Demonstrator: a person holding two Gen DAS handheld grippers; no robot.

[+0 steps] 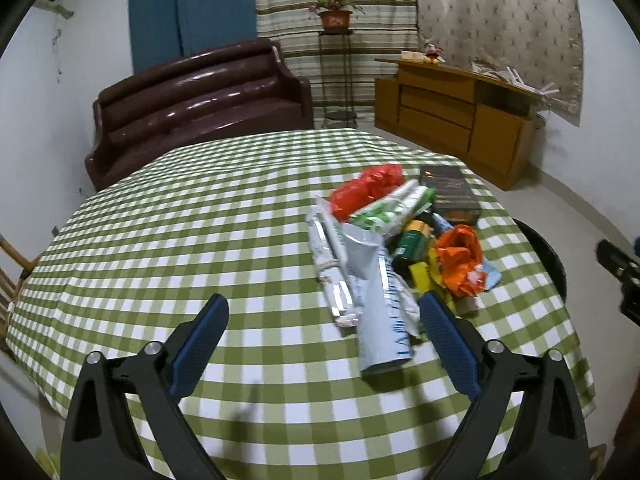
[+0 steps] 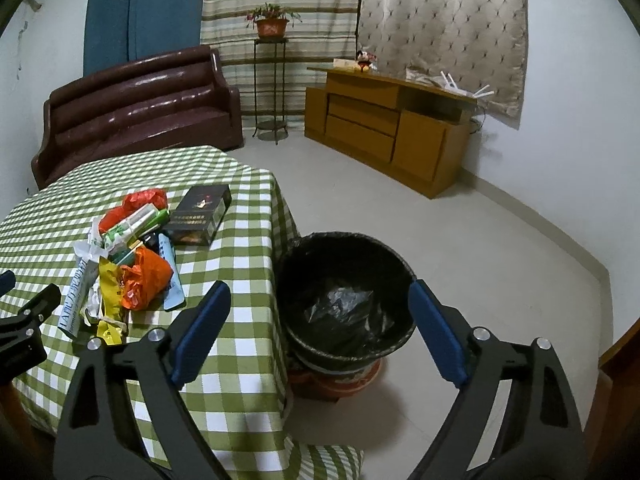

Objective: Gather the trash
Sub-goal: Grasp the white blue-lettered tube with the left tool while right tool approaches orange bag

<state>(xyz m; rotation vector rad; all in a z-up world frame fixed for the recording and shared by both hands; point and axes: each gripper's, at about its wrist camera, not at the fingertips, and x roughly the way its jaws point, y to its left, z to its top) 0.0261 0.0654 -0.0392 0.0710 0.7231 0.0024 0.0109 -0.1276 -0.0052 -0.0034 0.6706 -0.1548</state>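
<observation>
The trash pile [image 1: 400,248] lies near the right edge of the checked worktop [image 1: 180,220], a dark box [image 2: 200,214] just behind it by the far corner. The left gripper [image 1: 324,320] hangs over open cloth at the pile's near end, jaws spread, nothing pinched. The right gripper [image 2: 320,308] hangs past the worktop's edge above the black-lined bin [image 2: 344,276] on the bare floor [image 2: 480,248], jaws spread and empty

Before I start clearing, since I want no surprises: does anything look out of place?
Only the heap of crumpled wrappers and bags on the green checked tablecloth; the black-lined bin stands upright beside it.
</observation>
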